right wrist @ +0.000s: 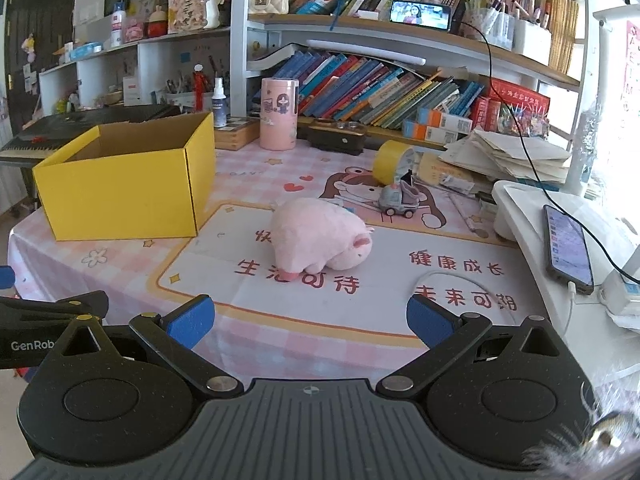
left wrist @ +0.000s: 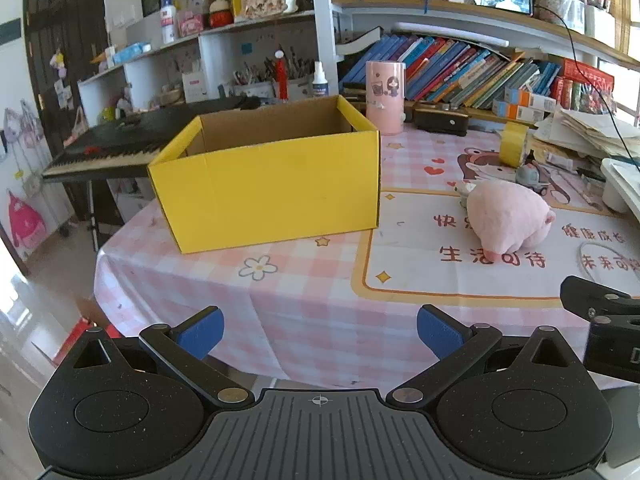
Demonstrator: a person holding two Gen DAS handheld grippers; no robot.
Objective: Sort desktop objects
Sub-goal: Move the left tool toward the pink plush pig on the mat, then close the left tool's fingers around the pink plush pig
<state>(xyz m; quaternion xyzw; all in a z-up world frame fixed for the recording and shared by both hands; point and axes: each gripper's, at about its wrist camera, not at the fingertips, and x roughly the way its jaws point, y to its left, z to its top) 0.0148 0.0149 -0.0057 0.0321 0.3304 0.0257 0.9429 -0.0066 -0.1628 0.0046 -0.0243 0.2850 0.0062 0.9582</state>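
My desk, draped in a pink checked tablecloth [right wrist: 120, 280], fills both wrist views, with a cartoon-printed mat [right wrist: 400, 248] laid across its middle. The open yellow cardboard box [left wrist: 268, 192] stands on the cloth at the left, just off the mat's corner; what little of its inside I can see holds nothing. The pink plush pig [right wrist: 320, 236] lies on the mat to the right of the box, apart from it. Behind it a pink cylinder canister [right wrist: 279, 114] stands upright near the bookshelf, a roll of yellow tape [right wrist: 390, 162] rests further right, and a small grey toy car [right wrist: 398, 200] sits on the mat just in front of the tape. My left gripper [left wrist: 320, 334] hangs over the near edge of the table, blue pads spread wide, holding nothing. My right gripper [right wrist: 310, 322] hovers over the mat's near border facing the pig, likewise wide apart and empty-handed.
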